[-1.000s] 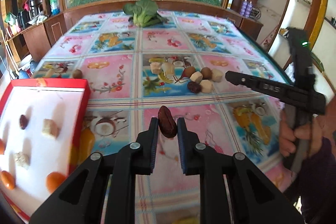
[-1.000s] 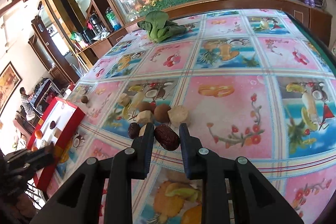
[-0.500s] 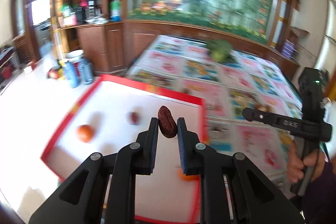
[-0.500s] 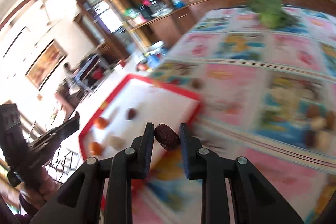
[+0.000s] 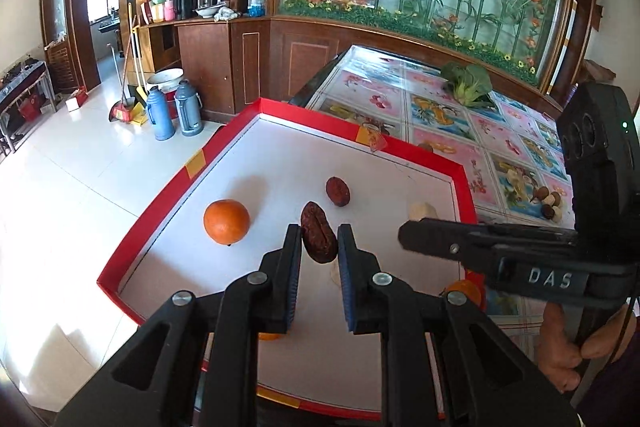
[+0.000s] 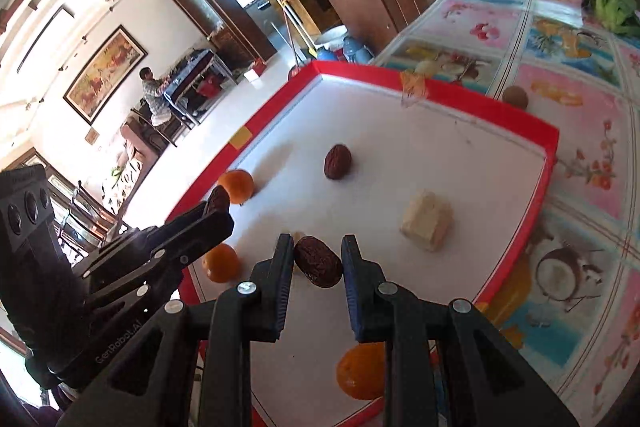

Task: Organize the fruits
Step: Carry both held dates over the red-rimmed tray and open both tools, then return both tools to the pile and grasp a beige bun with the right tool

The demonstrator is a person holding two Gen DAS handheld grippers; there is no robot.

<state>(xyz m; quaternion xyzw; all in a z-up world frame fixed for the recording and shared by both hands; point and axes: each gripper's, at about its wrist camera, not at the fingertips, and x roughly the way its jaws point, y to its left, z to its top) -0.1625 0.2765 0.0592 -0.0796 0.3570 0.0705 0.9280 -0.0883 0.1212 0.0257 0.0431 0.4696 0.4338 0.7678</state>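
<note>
I have a date in each pair of tongs, both over the red-rimmed tray (image 5: 460, 174). My left tongs (image 5: 319, 241) are clenched on a wrinkled date (image 5: 318, 238) standing nearly upright between the blue pads; my right tongs (image 6: 316, 261) grip a second date (image 6: 318, 266) lying crosswise. Neither fruit looks to be touching the white floor of the tray, though I can't be certain of the gap.

Ahead of the left tongs and slightly right lies a loose date (image 5: 338, 191), already placed; an orange (image 5: 226, 221) sits ahead and to the left. Ahead and to the right of the right tongs is a pale cube (image 6: 427, 226), with another orange (image 6: 221, 263) to their left and one (image 6: 360, 371) beneath them, close to the near rim.

To do this well, I judge both dates belong beside that loose one, so like sits with like. I would lower each pair until the fruit almost meets the floor, then ease open slowly, since a dropped date will roll. The two tools are near each other, so I would release one at a time. More fruit (image 5: 550, 201) waits on the desk (image 5: 436, 107), far right of the left tongs.
</note>
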